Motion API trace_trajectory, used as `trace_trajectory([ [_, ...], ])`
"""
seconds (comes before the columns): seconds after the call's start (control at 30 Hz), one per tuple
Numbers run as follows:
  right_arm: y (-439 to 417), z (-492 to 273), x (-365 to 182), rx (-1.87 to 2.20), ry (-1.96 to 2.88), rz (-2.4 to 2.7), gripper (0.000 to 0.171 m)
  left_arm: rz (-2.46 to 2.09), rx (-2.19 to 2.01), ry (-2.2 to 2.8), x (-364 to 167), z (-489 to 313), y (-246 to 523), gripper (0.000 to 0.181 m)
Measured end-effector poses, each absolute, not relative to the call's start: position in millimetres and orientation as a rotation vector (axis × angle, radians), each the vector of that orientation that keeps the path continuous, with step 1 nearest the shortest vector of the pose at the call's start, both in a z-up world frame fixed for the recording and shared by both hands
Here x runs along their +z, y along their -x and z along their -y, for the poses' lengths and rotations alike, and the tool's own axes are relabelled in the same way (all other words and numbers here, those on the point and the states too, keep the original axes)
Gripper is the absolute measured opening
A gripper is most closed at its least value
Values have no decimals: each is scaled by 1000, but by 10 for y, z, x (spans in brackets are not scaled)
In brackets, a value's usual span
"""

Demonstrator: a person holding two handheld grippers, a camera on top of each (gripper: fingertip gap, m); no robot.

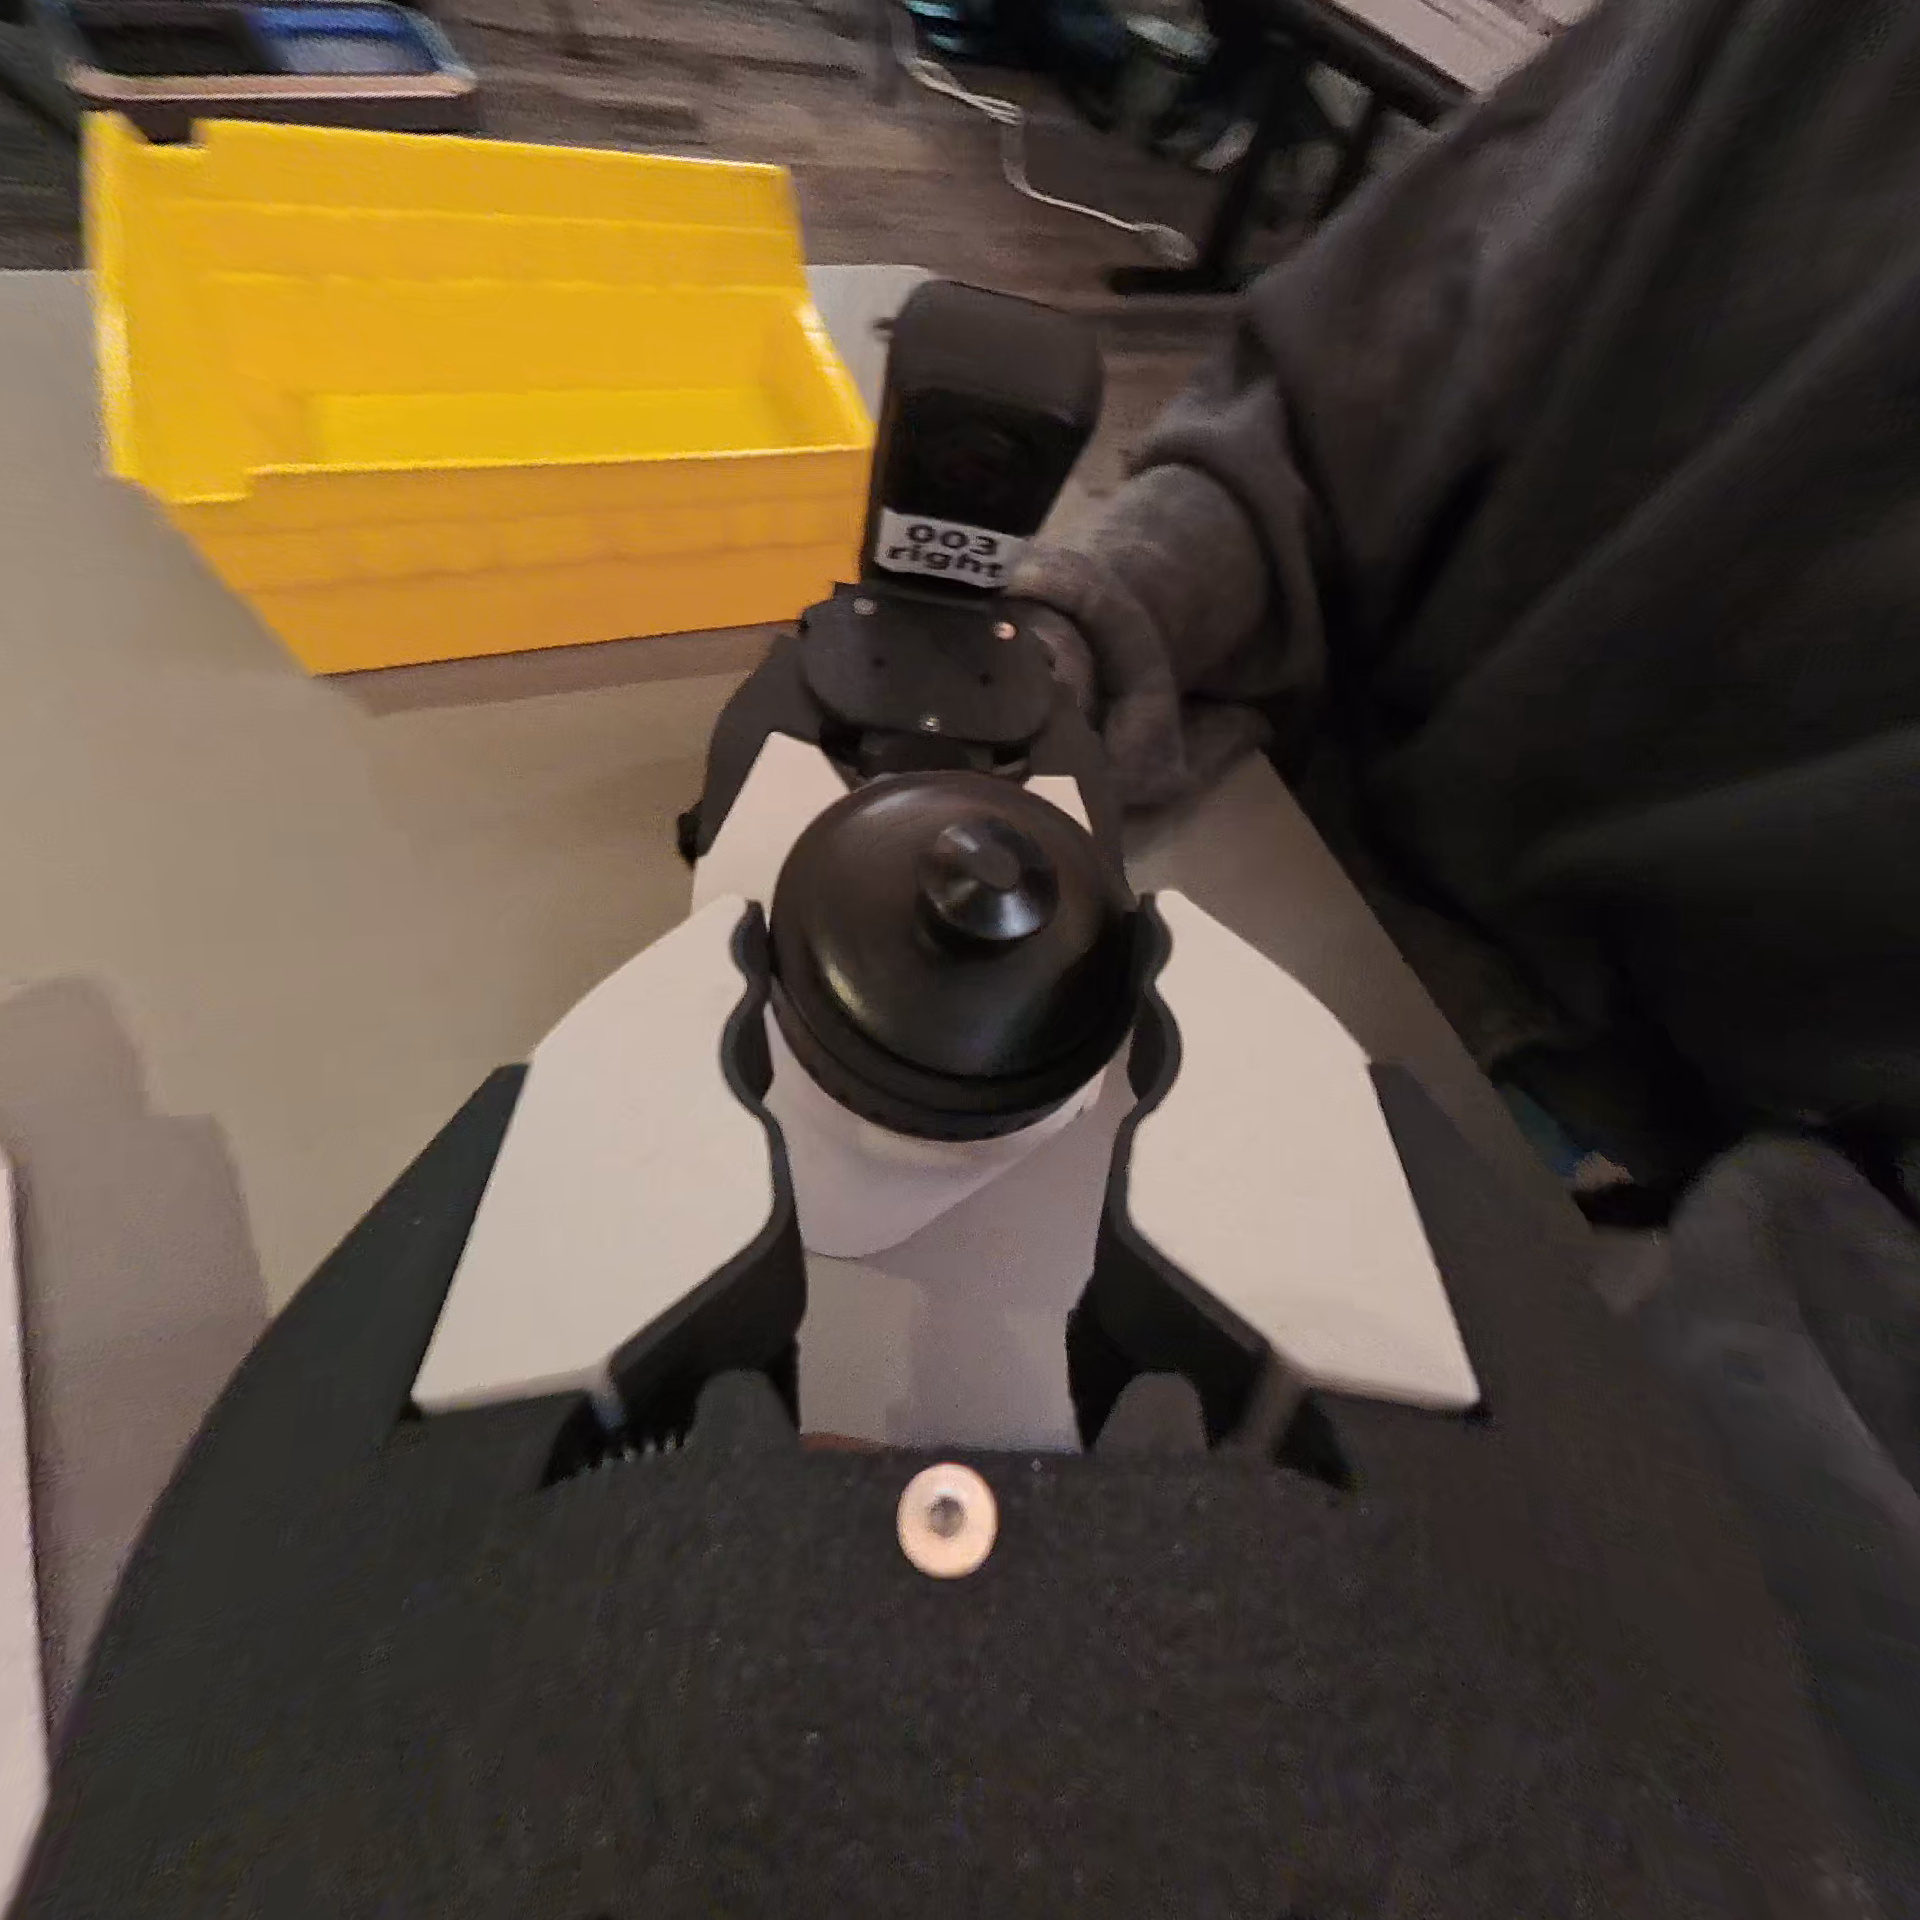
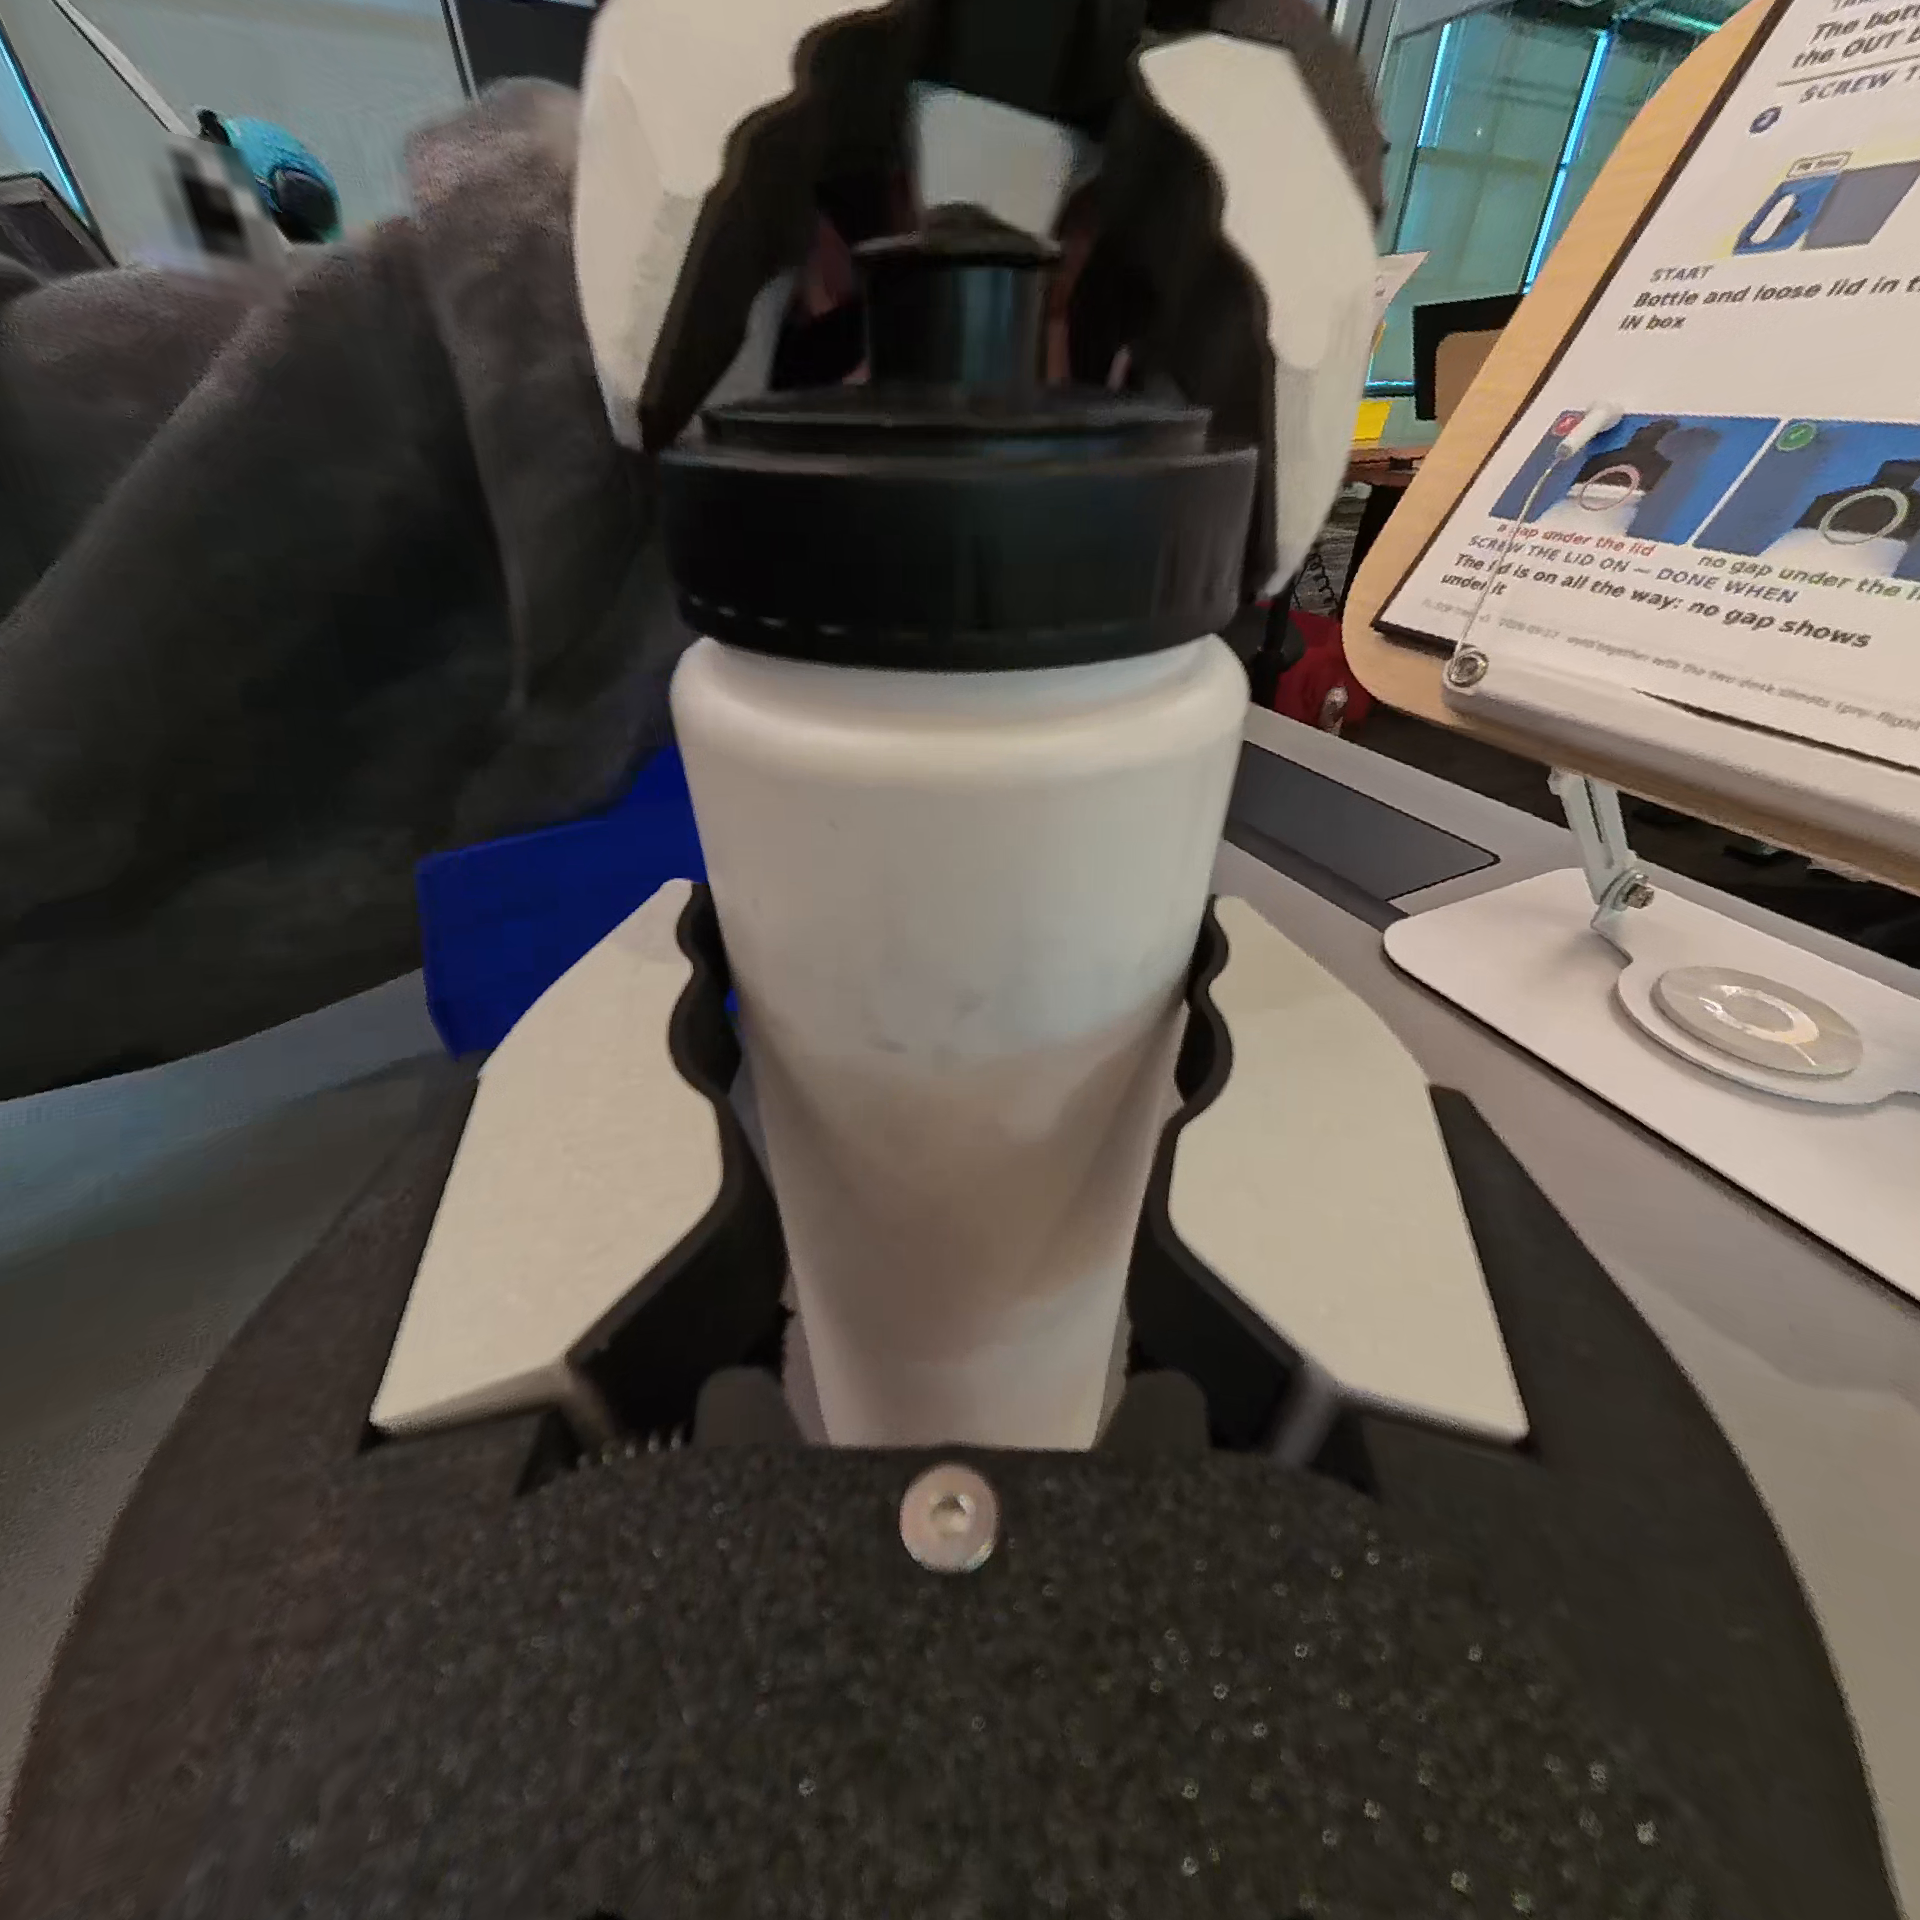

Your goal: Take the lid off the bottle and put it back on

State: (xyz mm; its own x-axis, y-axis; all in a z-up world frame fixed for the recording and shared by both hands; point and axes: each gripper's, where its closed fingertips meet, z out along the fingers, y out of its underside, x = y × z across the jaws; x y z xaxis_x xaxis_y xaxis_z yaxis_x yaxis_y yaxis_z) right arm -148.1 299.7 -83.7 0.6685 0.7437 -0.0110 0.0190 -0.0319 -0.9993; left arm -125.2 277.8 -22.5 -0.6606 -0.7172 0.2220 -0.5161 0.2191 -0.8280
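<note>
Bottle (image 2: 956, 935) clamped, lid (image 1: 945, 935) on

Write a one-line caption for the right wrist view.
Right gripper clamps the white bottle while the left gripper closes on its black lid from above.

Left wrist view: taken from above, angled steeply down over the black domed lid (image 1: 951, 935) of the white plastic bottle (image 1: 914, 1174), very near.

Right wrist view: taken level from the side, close against the bottle wall (image 2: 956, 935).

Shared by both views: bottle, lid, pale grey surface (image 1: 312, 831).
</note>
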Motion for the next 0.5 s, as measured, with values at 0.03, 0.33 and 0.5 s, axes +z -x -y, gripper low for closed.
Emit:
trace_trajectory([
  [0.03,1482,-2998,-835,653,1502,661,84,-2330,-1450,1106,-225,-2773,1252,66],
  [0.33,1470,-3012,-834,655,1499,647,85,-2287,-1542,957,-185,-2758,1228,66],
  [0.5,1470,-3014,-833,653,1498,644,85,-1921,-1436,1039,235,-2701,1205,86],
])
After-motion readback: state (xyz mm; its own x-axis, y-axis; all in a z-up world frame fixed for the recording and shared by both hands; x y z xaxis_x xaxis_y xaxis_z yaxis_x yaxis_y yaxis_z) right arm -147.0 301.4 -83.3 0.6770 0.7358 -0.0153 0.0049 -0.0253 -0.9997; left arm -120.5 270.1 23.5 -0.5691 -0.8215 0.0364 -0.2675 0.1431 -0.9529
